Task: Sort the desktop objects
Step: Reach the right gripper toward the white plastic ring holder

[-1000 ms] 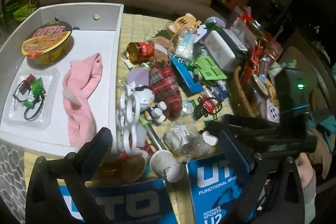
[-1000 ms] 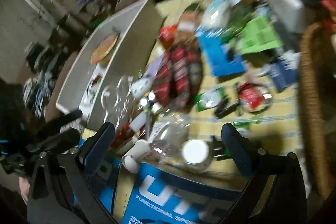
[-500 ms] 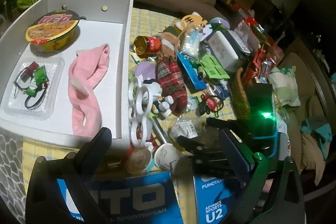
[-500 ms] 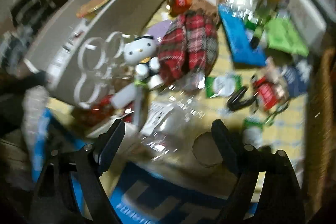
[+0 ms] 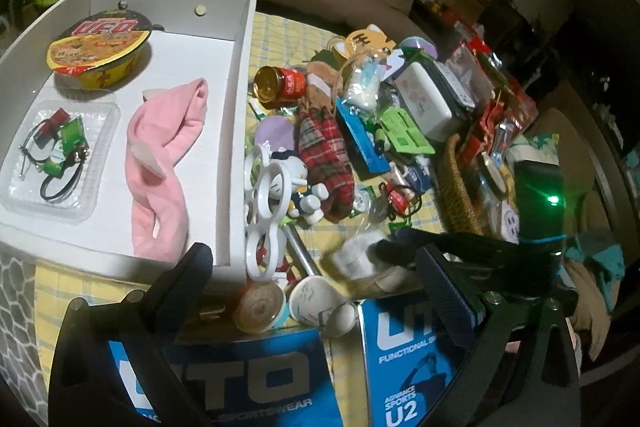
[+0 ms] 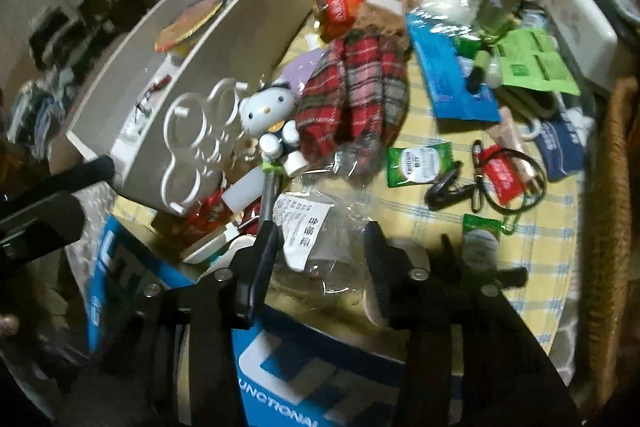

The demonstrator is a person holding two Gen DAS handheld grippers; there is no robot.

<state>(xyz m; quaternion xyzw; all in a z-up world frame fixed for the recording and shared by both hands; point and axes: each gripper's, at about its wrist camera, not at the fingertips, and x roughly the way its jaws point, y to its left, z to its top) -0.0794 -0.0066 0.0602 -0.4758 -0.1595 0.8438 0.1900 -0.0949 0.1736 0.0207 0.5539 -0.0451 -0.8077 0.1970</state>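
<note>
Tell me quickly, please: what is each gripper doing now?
Left gripper: open, holding nothing.
Right gripper: closing around the clear bag; firm grip cannot be told.

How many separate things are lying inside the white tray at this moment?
3. A noodle bowl is at the far left of the white tray, a clear plastic pack of small parts lies nearer, and a pink cloth lies along the right side. Nothing else shows.
</note>
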